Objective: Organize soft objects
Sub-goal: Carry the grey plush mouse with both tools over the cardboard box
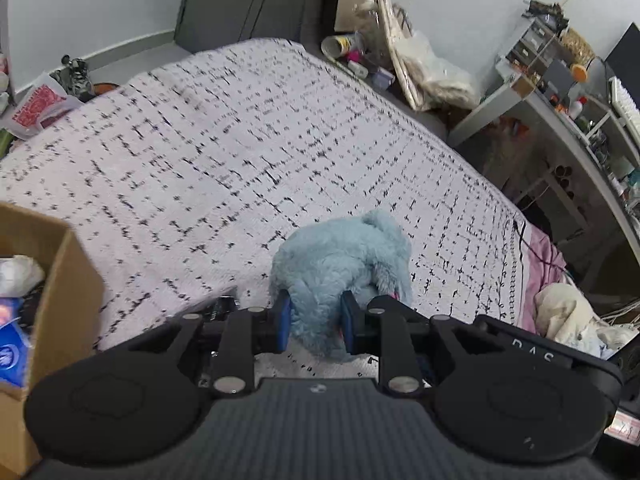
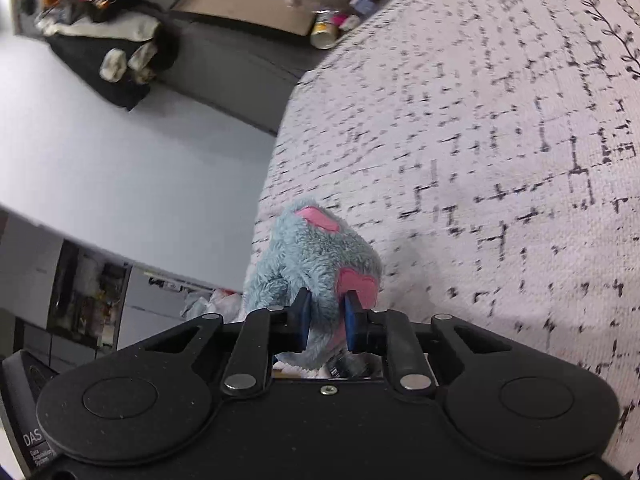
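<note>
Both tools gripped the blue plush toy (image 1: 340,276): left tool (image 1: 316,322) clamped on its fur, right tool (image 2: 327,316) clamped beside a pink patch. Toy sat above the patterned bed cover (image 1: 208,152), cardboard box (image 1: 60,280) at left

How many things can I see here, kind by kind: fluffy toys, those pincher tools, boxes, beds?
Blue plush toy: 1, gripped at once by both tools
Hand-held gripper: 2, the left hand-held gripper and the right hand-held gripper, both shut on the toy
Cardboard box: 1, with things inside
Bed: 1, with a patterned cover
Total: 5
</note>
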Available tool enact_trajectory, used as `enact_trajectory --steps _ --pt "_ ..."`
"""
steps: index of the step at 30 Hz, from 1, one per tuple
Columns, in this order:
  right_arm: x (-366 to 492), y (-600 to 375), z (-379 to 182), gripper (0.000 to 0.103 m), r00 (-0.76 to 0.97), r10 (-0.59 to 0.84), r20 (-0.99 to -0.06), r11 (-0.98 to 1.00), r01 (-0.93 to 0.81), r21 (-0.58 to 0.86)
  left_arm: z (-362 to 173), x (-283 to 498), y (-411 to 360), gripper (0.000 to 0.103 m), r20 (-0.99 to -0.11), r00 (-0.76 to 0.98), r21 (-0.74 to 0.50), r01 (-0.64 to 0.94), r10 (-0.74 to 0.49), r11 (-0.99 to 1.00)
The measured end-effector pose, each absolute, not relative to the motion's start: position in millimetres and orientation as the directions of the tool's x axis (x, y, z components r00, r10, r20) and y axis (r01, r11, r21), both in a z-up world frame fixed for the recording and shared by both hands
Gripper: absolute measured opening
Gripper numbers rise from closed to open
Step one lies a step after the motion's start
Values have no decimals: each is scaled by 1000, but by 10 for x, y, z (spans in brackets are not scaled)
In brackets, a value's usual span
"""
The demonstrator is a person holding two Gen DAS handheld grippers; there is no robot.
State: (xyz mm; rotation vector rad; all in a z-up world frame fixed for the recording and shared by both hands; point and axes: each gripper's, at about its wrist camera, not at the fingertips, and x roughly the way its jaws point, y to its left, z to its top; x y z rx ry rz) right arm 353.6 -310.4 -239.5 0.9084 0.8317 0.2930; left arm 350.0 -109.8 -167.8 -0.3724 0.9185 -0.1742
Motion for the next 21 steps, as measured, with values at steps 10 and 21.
enact_trajectory --steps 10,21 --pt "3325 -2807 -1989 16 643 610 -463 633 -44 773 -1259 3047 -761 24 -706 660 -391 -61 -257 918" --pt "3138 -2323 -1762 16 589 672 -450 649 -175 741 -1019 2654 -303 24 -697 689 -383 -124 -198 915"
